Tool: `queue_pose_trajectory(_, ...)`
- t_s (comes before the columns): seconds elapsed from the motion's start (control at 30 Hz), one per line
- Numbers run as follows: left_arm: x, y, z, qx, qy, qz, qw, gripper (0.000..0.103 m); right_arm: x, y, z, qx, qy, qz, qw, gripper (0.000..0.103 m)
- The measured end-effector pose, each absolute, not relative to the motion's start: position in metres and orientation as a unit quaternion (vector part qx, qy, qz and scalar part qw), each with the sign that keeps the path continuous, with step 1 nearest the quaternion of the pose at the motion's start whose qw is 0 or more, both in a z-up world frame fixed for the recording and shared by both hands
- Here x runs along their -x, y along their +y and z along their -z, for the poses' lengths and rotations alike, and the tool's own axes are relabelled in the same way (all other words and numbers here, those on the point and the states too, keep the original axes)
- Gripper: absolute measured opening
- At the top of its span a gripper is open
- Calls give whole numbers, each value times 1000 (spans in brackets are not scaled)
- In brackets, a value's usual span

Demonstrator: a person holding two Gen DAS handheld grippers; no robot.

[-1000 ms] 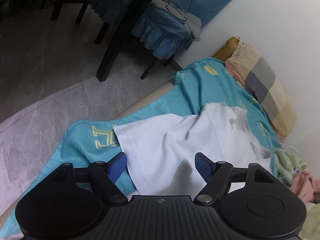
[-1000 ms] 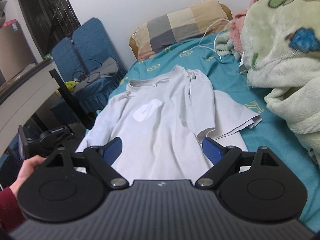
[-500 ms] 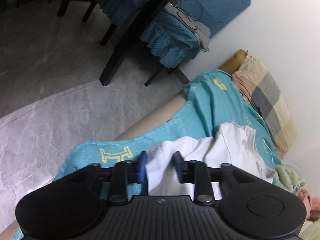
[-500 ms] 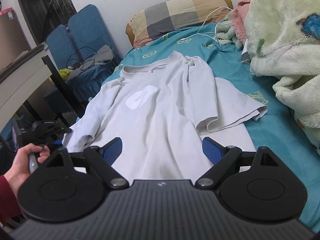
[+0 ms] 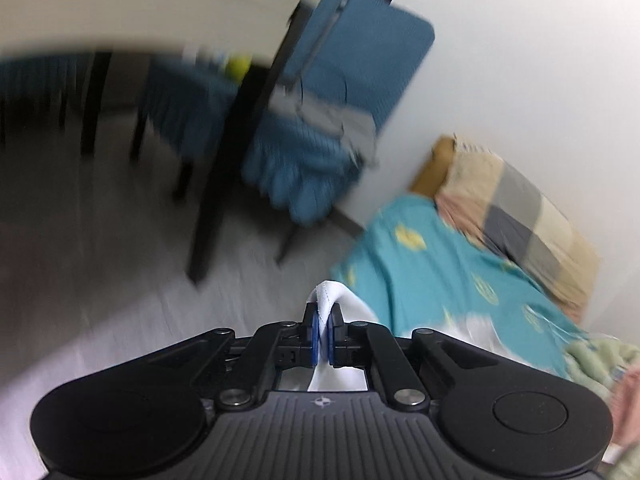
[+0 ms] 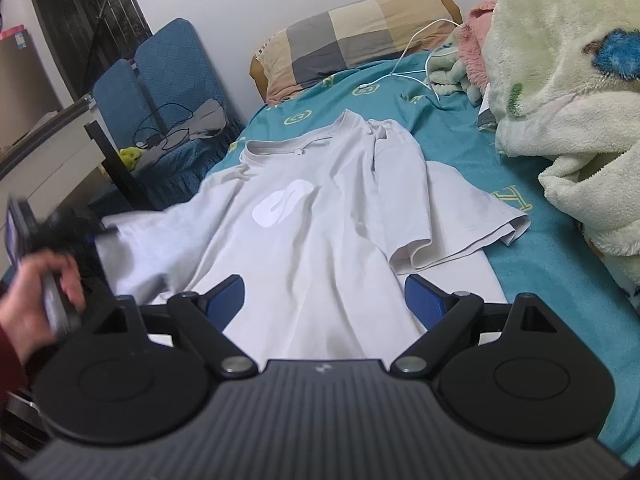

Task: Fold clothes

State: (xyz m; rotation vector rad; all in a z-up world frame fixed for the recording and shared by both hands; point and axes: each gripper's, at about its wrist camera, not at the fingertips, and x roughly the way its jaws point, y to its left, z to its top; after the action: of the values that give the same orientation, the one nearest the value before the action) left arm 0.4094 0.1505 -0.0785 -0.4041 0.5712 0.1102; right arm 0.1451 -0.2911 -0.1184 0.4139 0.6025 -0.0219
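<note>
Right wrist view: a soft white T-shirt (image 6: 320, 232) with a paler oval print is spread front-up on a teal bedsheet (image 6: 532, 248) patterned with yellow motifs. Its long axis runs from the near hem to the far collar, which points toward a checked pillow (image 6: 352, 40) at the white wall. A fluffy green blanket (image 6: 568, 112) is heaped at the right; blue-covered chairs (image 6: 168, 76) stand at the left. The right gripper (image 6: 324, 300) is held with its jaws wide apart above the near hem. The left gripper (image 5: 323, 334) is clamped on the folded edge of the left sleeve, lifted off the sheet.
</note>
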Motion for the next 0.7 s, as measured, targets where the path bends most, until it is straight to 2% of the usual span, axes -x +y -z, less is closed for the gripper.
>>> queue_pose_trajectory(0.2, -496, 139, 60, 50, 281, -141, 948, 5, -159, -299, 126, -196, 290, 38, 936, 89)
queue_pose_trajectory(0.33, -518, 130, 96, 37, 308, -129, 942, 7, -170, -307, 133, -193, 288, 59, 936, 88)
queue_pose_trajectory(0.4, -514, 124, 112, 42, 315, -117, 941, 18, -174, -310, 137, -195, 287, 65, 935, 89)
queue_pose_trajectory(0.47, -505, 118, 124, 49, 324, -109, 938, 34, -178, -313, 141, -198, 286, 71, 935, 88)
queue_pose_trajectory(0.53, -490, 112, 131, 42, 329, -85, 940, 37, -179, -314, 140, -200, 282, 71, 936, 88)
queue_pose_trajectory(0.6, -470, 105, 130, 33, 332, -72, 940, 50, -178, -315, 138, -201, 277, 70, 937, 88)
queue_pose_trajectory(0.63, -457, 102, 127, 35, 333, -68, 940, 61, -177, -316, 137, -203, 273, 69, 938, 88)
queue_pose_trajectory(0.67, -443, 101, 122, 38, 331, -62, 941, 67, -175, -315, 135, -205, 270, 67, 938, 88)
queue_pose_trajectory(0.7, -428, 99, 114, 42, 326, -53, 943, 69, -173, -315, 133, -206, 266, 64, 939, 88)
